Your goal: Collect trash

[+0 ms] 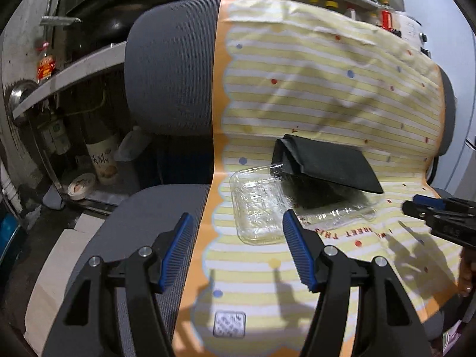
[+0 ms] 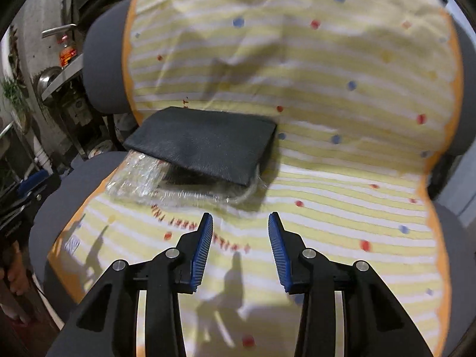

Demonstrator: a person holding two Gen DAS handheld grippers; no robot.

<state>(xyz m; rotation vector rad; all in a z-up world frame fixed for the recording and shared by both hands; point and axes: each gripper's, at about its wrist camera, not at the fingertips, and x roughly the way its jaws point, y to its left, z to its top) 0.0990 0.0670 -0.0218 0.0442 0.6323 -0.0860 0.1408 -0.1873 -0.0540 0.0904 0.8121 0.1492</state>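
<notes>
Over the striped cloth [image 2: 342, 178], both tongs [image 1: 238, 223] [image 2: 240, 223] tilt downward, jaws apart.

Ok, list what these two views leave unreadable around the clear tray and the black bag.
- Clear plastic tray: its far part lies under the folded black bag in both views.
- Red lettering on the striped cloth: blurred, partly behind the right gripper.
- White packet: print too small.

Grey chair [image 1: 169, 74] under striped dotted cloth [image 1: 312, 89]; bottles on shelf [image 1: 71, 71].
</notes>
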